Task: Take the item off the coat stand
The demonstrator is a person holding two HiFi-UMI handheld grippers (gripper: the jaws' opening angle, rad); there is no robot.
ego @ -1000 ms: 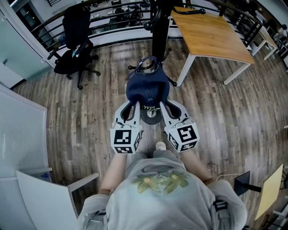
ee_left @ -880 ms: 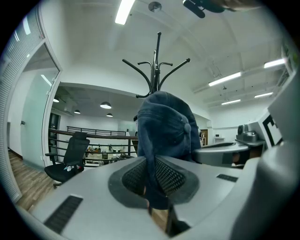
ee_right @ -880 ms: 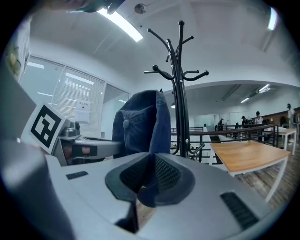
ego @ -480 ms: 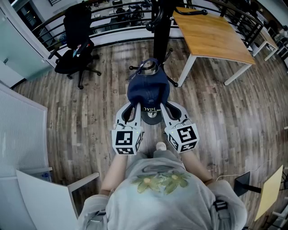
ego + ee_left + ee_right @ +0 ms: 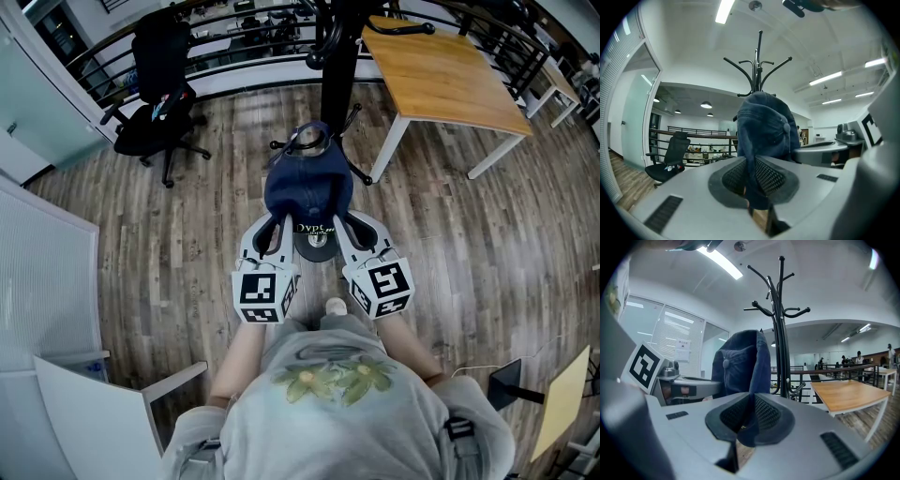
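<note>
The left gripper (image 5: 750,183) is clenching on the near edge of the cap (image 5: 764,126), with dark cloth pinched between its fingers (image 5: 771,176); the right gripper (image 5: 749,420) is gripping the opposite edge the same way; the cap is hanging just beyond both sets of fingertips, bridging the gap between them, its crown rising above them. It is looking light, soft and floppy, likely sagging wherever nothing is supporting it; the stitched rim seems the firmest place to hold. Farther past the fingertips, the coat stand (image 5: 780,310) is standing, apparently clear of the cap.
</note>
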